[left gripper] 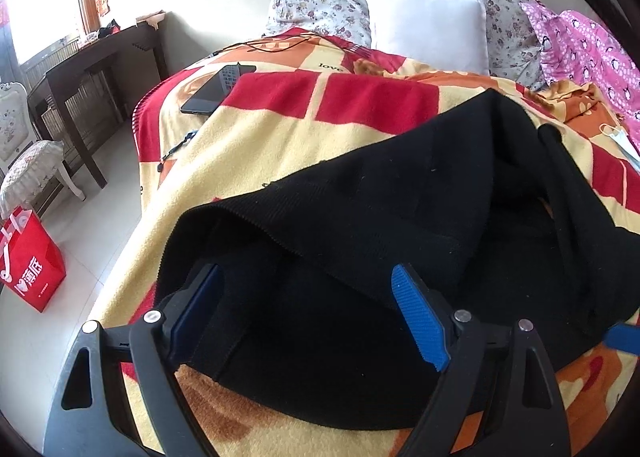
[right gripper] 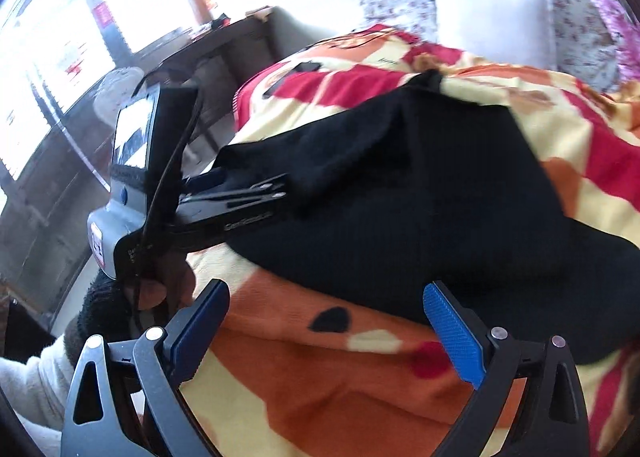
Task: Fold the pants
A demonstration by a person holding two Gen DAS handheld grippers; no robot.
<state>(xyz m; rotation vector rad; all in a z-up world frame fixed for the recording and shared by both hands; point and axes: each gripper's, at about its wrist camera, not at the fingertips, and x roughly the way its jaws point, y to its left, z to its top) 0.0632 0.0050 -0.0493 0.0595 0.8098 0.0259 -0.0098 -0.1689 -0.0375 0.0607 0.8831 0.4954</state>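
Note:
Black pants (left gripper: 400, 197) lie bunched on a red, yellow and orange blanket (left gripper: 280, 137) covering the bed. My left gripper (left gripper: 308, 297) is open, and its blue pads straddle the near edge of the pants, where an upper layer is folded back. In the right wrist view the pants (right gripper: 420, 197) fill the middle. My right gripper (right gripper: 328, 321) is open just short of their near edge, over bare blanket (right gripper: 320, 377). The left gripper (right gripper: 240, 193) comes in from the left, held by a hand (right gripper: 160, 289), with its tips under a raised fold of fabric.
A dark phone (left gripper: 216, 91) and a cable lie at the bed's far left. A white pillow (left gripper: 428, 29), floral pillows and a pink cloth (left gripper: 580, 45) are at the head. A face mask (left gripper: 624, 141) lies right. A desk (left gripper: 88, 65), a chair (left gripper: 24, 161) and a red bag (left gripper: 30, 261) stand left.

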